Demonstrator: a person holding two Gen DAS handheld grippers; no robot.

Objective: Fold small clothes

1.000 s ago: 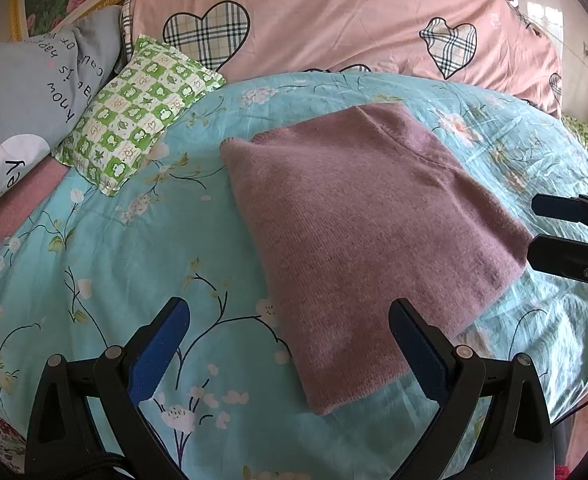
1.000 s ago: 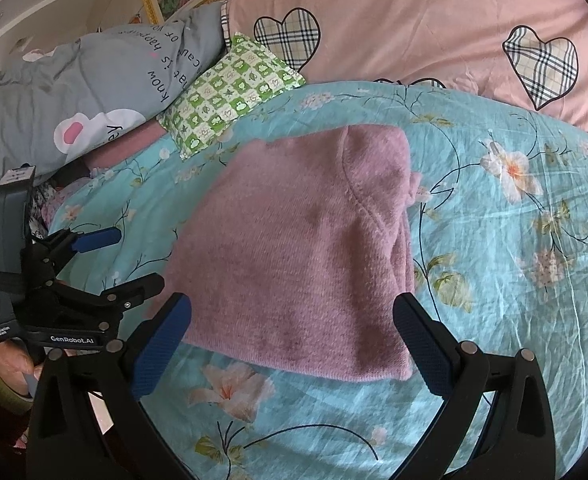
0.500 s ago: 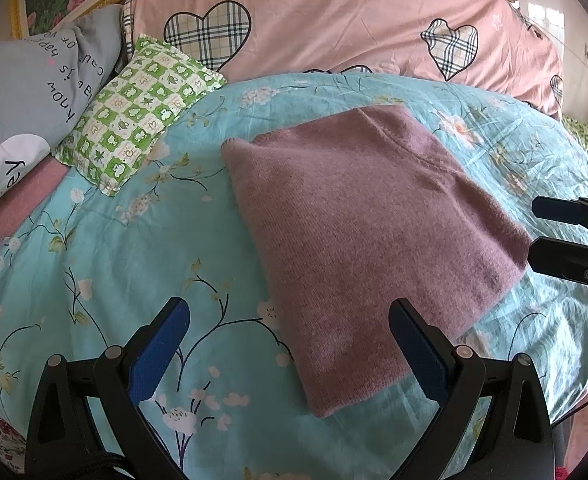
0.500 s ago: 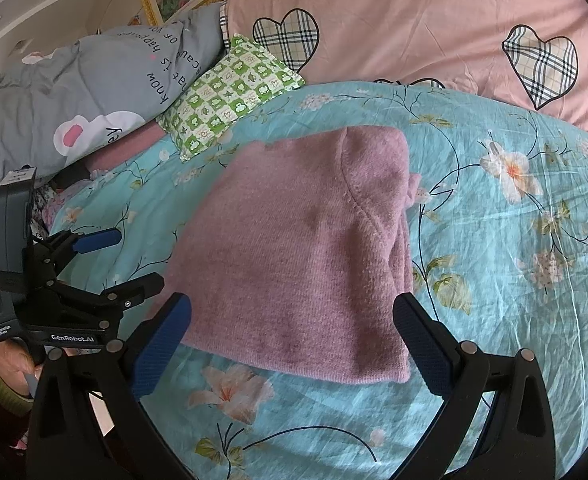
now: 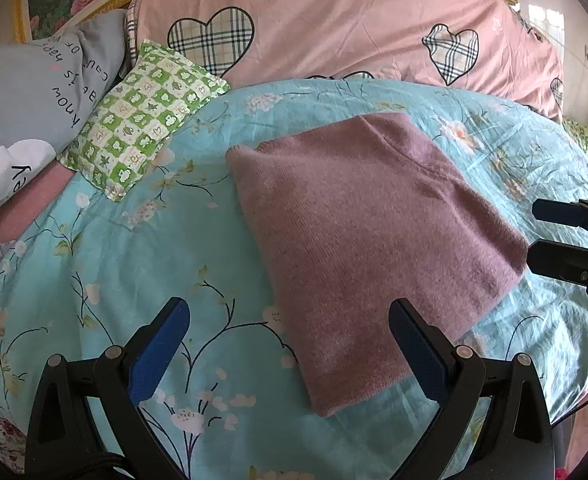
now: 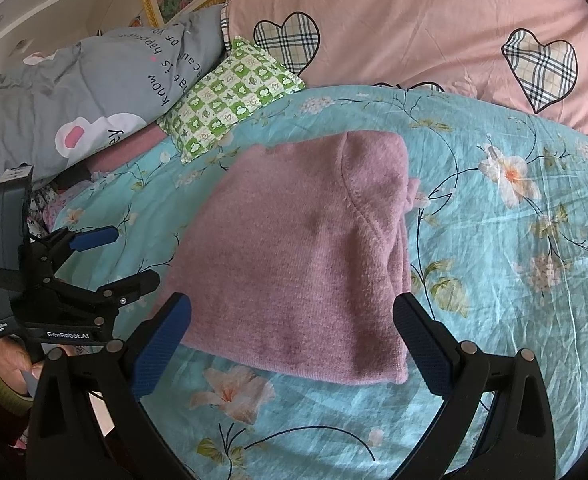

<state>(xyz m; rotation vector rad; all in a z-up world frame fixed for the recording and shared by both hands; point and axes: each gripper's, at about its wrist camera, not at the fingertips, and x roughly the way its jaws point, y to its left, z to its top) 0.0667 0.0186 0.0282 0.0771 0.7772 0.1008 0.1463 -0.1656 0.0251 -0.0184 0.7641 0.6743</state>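
Observation:
A mauve knitted sweater lies folded into a rough rectangle on the turquoise floral bedsheet; it also shows in the right wrist view. My left gripper is open and empty, hovering over the sweater's near left corner. It also shows at the left in the right wrist view, apart from the sweater's left edge. My right gripper is open and empty above the sweater's near edge. Its fingers show at the right in the left wrist view, beside the sweater's right corner.
A green checked pillow lies at the back left. A grey quilt with lettering is piled beyond it. A pink duvet with plaid hearts lies across the back of the bed.

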